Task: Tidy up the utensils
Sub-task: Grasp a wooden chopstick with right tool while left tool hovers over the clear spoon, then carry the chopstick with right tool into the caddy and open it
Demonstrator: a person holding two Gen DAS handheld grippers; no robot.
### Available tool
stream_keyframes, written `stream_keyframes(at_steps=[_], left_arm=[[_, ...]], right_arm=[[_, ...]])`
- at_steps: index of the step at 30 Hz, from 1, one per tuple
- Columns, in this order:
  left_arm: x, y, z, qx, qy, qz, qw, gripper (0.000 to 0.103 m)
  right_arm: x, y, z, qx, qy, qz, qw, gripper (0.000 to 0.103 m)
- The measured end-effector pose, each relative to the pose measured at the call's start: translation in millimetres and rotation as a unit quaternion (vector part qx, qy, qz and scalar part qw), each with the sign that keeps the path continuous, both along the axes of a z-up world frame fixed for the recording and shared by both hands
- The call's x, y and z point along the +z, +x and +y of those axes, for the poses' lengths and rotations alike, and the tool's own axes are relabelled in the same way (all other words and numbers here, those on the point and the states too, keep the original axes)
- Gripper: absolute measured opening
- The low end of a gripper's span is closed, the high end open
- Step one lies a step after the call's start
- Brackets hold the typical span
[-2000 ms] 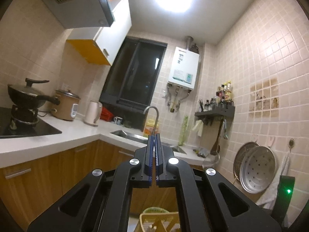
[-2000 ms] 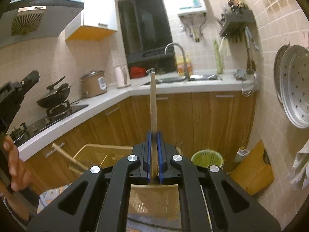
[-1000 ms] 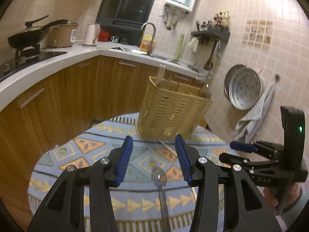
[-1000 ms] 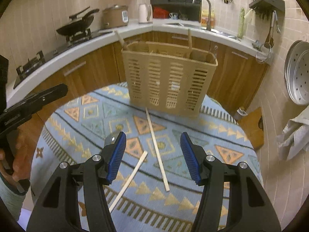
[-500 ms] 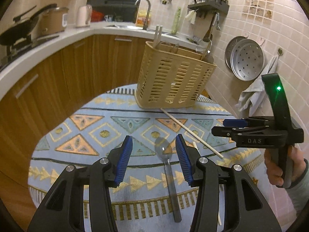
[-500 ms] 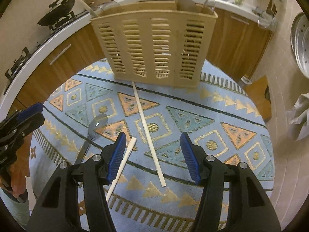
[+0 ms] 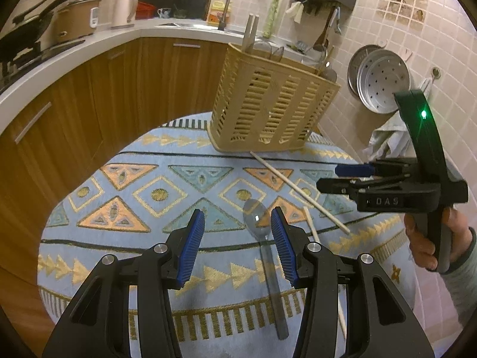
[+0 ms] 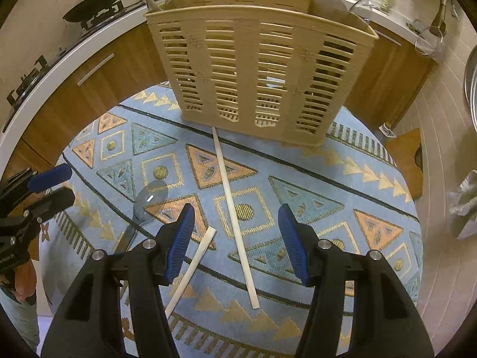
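A metal spoon lies on the blue patterned tablecloth. Two wooden chopsticks lie beside it, a long one and a shorter one. A beige slotted utensil basket stands at the far side of the table with chopsticks and spoons in it. My left gripper is open above the cloth, the spoon bowl just inside its right finger. My right gripper is open above the long chopstick. Neither gripper holds anything.
The right gripper, held in a hand, shows in the left wrist view. Wooden cabinets and a white counter curve behind the table, with a pot, a rice cooker and a kettle. A steamer tray hangs on the tiled wall.
Both grippers, shut two seconds ago with a chopstick in the right one, now stand open and empty. Both have tilted downward and come closer to the table.
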State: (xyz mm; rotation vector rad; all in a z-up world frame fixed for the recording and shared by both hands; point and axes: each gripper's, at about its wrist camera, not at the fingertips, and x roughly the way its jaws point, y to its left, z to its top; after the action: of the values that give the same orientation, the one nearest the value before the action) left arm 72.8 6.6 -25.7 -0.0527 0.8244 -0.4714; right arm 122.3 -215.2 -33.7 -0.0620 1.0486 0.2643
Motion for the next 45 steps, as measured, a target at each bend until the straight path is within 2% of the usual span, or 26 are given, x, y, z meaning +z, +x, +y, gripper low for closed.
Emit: stream_keyframes(at_steps=[8,12,16,22,24,25,26,27,30,33,36,38,42,45], left_arm=[[-2,2,-1,-0.022,-0.001,0.016,0.9996,0.045],[-6,12,-2,-0.032,-0.029,0.05,0.9978,0.045],[-10,18,-6,-0.032,-0.038,0.07,0.9963,0.045],[-15,20,-15,-0.04,-0.023,0.077,0.9959,0.045],[-17,21,-15,-0.041,-0.024,0.079,0.9957,0.045],[-17,22,-14,-0.04,-0.024,0.08,0.9956,0.045],[-17,24,-14,-0.04,-0.024,0.082,0.9956,0.045],[-17,25,-13,-0.04,-0.024,0.083,0.9955,0.045],[-17,28,-12,-0.038,-0.027,0.082,0.9956,0.045],[-14,29,-14,-0.039,-0.031,0.072,0.9962,0.043],[-6,25,-16,-0.042,-0.032,0.05,0.9974,0.043],[0,23,-16,-0.042,-0.04,0.04,0.9975,0.038],[6,25,-21,-0.047,-0.053,0.036,0.9968,0.038],[8,23,-24,-0.052,-0.052,0.035,0.9967,0.038]], right_arm=[[-7,6,2,0.011,0.005,0.018,1.0,0.054],[-12,21,-6,0.001,0.028,0.051,0.998,0.041],[-25,35,-2,0.013,0.044,0.097,0.994,0.037],[-37,49,20,0.024,0.002,0.101,0.995,0.03],[-37,51,30,0.033,-0.032,0.091,0.995,0.018],[-37,51,35,0.041,-0.054,0.086,0.994,0.016],[-36,51,40,0.05,-0.055,0.089,0.993,0.008],[-36,50,43,0.058,-0.057,0.092,0.992,0.004],[-34,45,49,0.071,-0.081,0.084,0.991,0.004],[-20,30,43,0.081,-0.044,0.062,0.994,0.004],[11,7,32,0.092,0.002,0.016,0.996,0.004],[41,-10,22,0.094,0.039,-0.028,0.994,0.004],[93,-29,8,0.084,0.091,-0.111,0.986,0.004],[136,-36,1,0.068,0.128,-0.18,0.973,0.004]])
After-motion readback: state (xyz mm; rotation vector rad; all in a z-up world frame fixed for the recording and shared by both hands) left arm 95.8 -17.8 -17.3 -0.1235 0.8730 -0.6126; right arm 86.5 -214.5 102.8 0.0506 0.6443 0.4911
